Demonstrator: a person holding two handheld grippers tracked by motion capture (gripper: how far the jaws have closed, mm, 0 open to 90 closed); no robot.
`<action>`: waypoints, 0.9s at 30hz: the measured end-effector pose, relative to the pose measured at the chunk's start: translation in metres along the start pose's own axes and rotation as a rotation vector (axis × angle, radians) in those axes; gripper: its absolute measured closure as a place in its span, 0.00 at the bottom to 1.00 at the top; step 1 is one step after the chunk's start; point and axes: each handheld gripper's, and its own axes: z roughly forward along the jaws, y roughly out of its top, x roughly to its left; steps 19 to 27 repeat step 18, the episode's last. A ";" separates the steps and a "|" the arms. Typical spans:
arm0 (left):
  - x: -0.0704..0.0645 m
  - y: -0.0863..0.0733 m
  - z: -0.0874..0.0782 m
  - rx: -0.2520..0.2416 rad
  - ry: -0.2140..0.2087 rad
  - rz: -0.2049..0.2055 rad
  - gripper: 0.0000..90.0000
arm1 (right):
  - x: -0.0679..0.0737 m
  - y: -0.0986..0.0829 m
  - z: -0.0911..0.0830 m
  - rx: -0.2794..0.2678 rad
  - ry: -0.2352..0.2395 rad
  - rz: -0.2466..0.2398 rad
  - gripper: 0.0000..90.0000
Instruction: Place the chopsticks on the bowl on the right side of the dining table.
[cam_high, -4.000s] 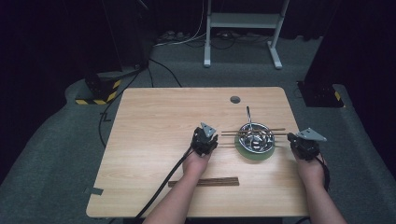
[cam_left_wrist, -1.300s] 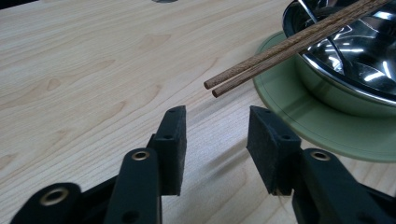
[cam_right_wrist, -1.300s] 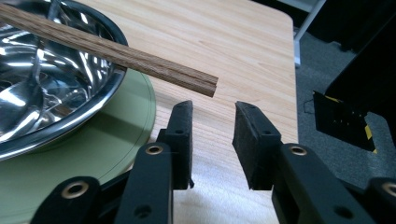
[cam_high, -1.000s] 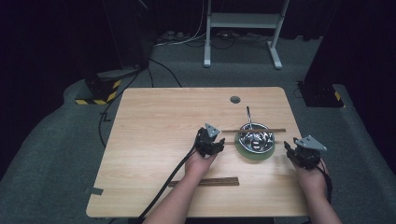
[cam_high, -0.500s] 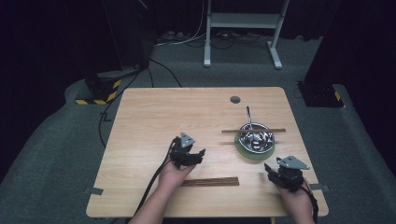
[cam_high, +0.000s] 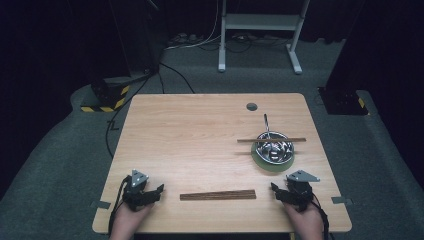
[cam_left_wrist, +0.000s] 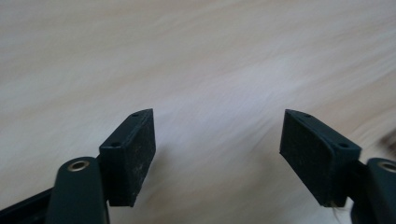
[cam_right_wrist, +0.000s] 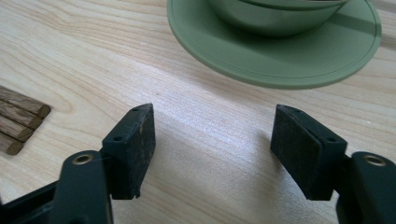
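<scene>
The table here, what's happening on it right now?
A person holds the left gripper and the right gripper open and empty at the near edge of the table. A bundle of wooden sticks lies between them. Farther right, a metal bowl sits on a green plate, with one stick laid across it.

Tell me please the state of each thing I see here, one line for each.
Left gripper: open, holding nothing, above bare wood.
Right gripper: open, holding nothing, near the plate.
Metal bowl: upright, resting on the green plate.
Single chopstick: lying flat across the bowl's rim.
Bundle of chopsticks: lying flat on the table, between the two grippers, untouched.
Utensil handle: leaning out of the bowl.
</scene>
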 end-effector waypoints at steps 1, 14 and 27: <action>0.001 -0.001 -0.002 -0.006 0.005 0.001 0.27 | 0.001 0.000 0.000 0.003 -0.003 0.012 0.31; -0.004 -0.007 -0.002 -0.025 -0.025 0.012 0.20 | 0.001 0.001 0.002 0.003 -0.018 0.026 0.31; -0.004 -0.008 -0.002 -0.026 -0.026 0.011 0.20 | 0.001 0.002 0.002 0.003 -0.018 0.024 0.31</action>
